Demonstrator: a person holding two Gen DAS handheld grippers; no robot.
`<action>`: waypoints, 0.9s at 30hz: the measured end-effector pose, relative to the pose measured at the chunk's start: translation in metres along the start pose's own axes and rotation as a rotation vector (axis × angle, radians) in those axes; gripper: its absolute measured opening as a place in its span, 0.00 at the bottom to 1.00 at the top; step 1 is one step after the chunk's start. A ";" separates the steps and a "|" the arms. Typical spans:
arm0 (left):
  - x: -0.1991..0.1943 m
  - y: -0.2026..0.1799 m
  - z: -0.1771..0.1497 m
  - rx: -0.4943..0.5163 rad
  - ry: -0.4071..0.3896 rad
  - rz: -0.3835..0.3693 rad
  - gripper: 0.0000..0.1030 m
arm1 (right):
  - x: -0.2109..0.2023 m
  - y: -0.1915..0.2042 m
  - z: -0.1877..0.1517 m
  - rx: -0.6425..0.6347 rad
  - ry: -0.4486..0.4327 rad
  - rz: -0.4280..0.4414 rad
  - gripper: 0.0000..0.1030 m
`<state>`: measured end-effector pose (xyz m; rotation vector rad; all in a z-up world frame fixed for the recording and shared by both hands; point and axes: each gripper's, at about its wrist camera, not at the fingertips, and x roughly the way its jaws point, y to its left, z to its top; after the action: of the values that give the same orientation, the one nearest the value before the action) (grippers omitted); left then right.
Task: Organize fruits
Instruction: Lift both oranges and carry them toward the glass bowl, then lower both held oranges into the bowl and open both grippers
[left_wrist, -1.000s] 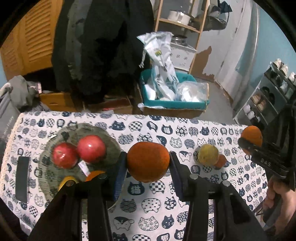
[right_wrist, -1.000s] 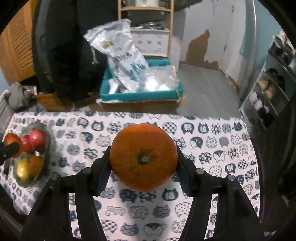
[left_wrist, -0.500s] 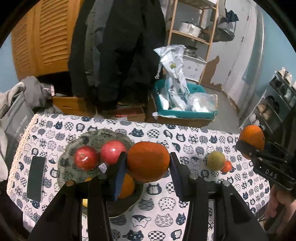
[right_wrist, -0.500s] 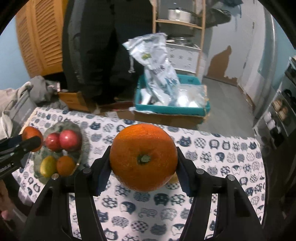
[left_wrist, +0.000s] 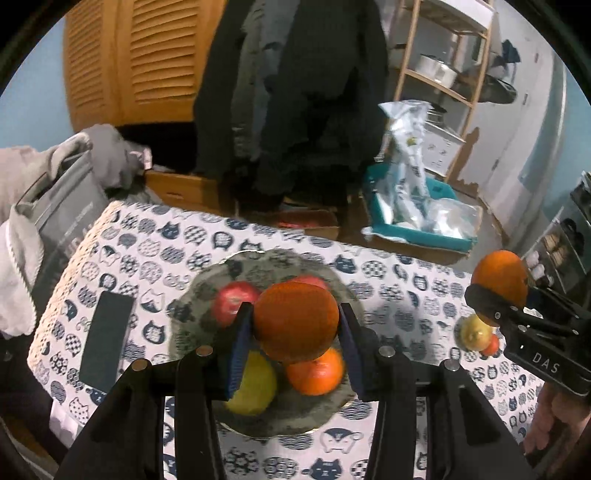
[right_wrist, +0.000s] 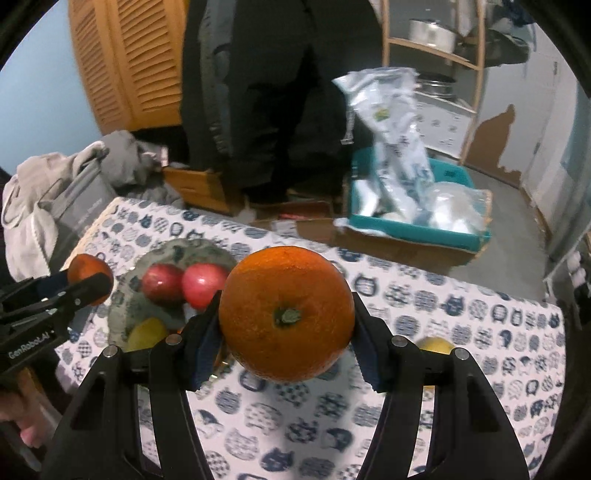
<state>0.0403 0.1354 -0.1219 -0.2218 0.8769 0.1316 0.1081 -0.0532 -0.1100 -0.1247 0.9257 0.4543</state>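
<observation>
Both jaws were clamped on oranges: the left gripper (left_wrist: 295, 325) held a darker orange (left_wrist: 295, 320) over the plate (left_wrist: 332, 280) of four fruits, the right gripper (right_wrist: 286, 314) a larger orange (right_wrist: 286, 314); two fruits (left_wrist: 474, 332) waited on the table (left_wrist: 155, 236) beyond.

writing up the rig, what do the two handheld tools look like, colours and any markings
Both are matte black plastic with silver pivot pins. The left tool has blue ribbed pads and white "GenRobot.AI" lettering on its side. The right tool has dark blue ribbed pads and white "DAS" lettering. No cables or sleeves show.
</observation>
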 end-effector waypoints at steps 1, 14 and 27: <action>0.001 0.005 0.000 -0.008 0.002 0.007 0.45 | 0.005 0.006 0.002 -0.003 0.006 0.014 0.61; 0.035 0.063 -0.008 -0.098 0.075 0.066 0.45 | 0.064 0.068 0.008 -0.052 0.092 0.124 0.61; 0.088 0.085 -0.027 -0.142 0.211 0.072 0.45 | 0.104 0.083 -0.004 -0.033 0.176 0.167 0.61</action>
<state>0.0588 0.2133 -0.2185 -0.3414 1.0870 0.2413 0.1230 0.0543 -0.1880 -0.1189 1.1066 0.6204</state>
